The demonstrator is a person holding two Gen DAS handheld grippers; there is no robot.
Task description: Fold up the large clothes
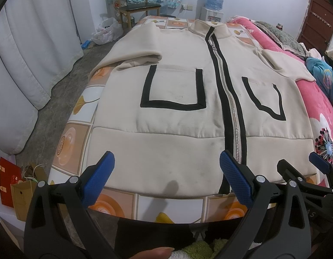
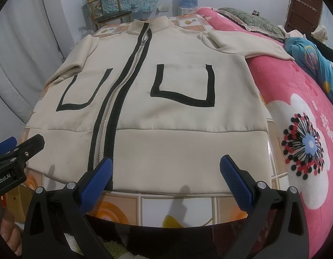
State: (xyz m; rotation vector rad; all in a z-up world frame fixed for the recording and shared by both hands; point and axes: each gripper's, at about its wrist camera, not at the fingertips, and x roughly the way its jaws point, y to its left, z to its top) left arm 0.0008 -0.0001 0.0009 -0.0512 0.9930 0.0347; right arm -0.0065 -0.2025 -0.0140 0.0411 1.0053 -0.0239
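Note:
A cream zip-up jacket (image 1: pixel 170 112) (image 2: pixel 170 112) with black trim and two black-outlined pockets lies flat, front up, on a tile-patterned tabletop (image 1: pixel 145 207) (image 2: pixel 155 207), collar at the far end. Its left sleeve (image 1: pixel 132 49) is folded in across the chest; the right sleeve (image 2: pixel 248 43) reaches onto the pink blanket. My left gripper (image 1: pixel 166 172) hovers open just above the hem, left of the zipper (image 1: pixel 233 116). My right gripper (image 2: pixel 166 172) hovers open over the hem, right of the zipper (image 2: pixel 106 129); it also shows at the left wrist view's right edge (image 1: pixel 317 164). Neither holds cloth.
A pink flowered blanket (image 2: pixel 300 112) and bedding lie to the right. White curtains (image 1: pixel 32 54), paper bags (image 1: pixel 17 192) and bare floor are on the left. A wooden chair (image 1: pixel 136 4) and water dispenser (image 1: pixel 214 2) stand past the table's far end.

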